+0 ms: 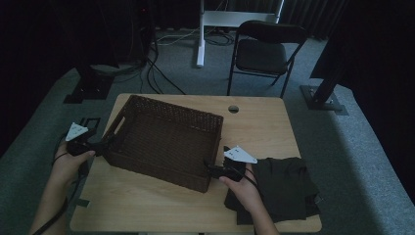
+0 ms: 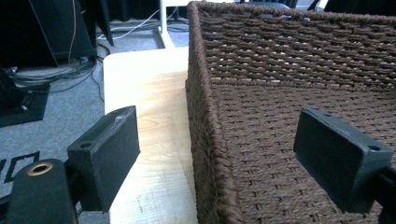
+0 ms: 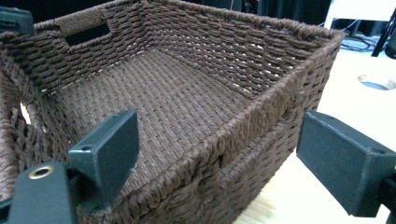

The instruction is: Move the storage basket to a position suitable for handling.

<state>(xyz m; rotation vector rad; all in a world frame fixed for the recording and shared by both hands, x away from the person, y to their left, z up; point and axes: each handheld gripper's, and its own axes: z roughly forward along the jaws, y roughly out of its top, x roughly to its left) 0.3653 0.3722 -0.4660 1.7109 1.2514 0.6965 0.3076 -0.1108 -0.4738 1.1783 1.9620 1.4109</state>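
A: Left gripper [image 1: 103, 146]: jaws spread wide, straddling the left end wall of the basket [image 1: 161, 139], one jaw outside over the table [image 1: 161, 208], one inside over the woven floor. Nothing pinched; in the left gripper view the wall [image 2: 205, 140] stands free between the jaws.

B: Right gripper [image 1: 210, 170]?

A: Jaws likewise parted, set about the basket's near right corner; in the right gripper view the rim [image 3: 243, 121] runs between them with daylight either side. Released, not clamped.

B: Item: basket. Position and heading?

A: On the table, left of centre, between the two grippers. Rectangular; long axis runs left to right, turned somewhat so the right end sits nearer the person and the left end farther. Open side up.

B: Appearance?

A: Dark brown woven fibre, straight walls, thick braided rim. A cut-out handle slot [image 3: 88, 33] in the left end wall. Interior bare.

B: Other entries?

A: Dark folded cloth [image 1: 286, 188] on the table's near right corner, just beside the right hand [image 1: 243, 188]. Left hand [image 1: 68, 164] at the table's left edge. Round cable hole [image 1: 233, 108] in the far tabletop. Folding chair [image 1: 264, 54] beyond the table
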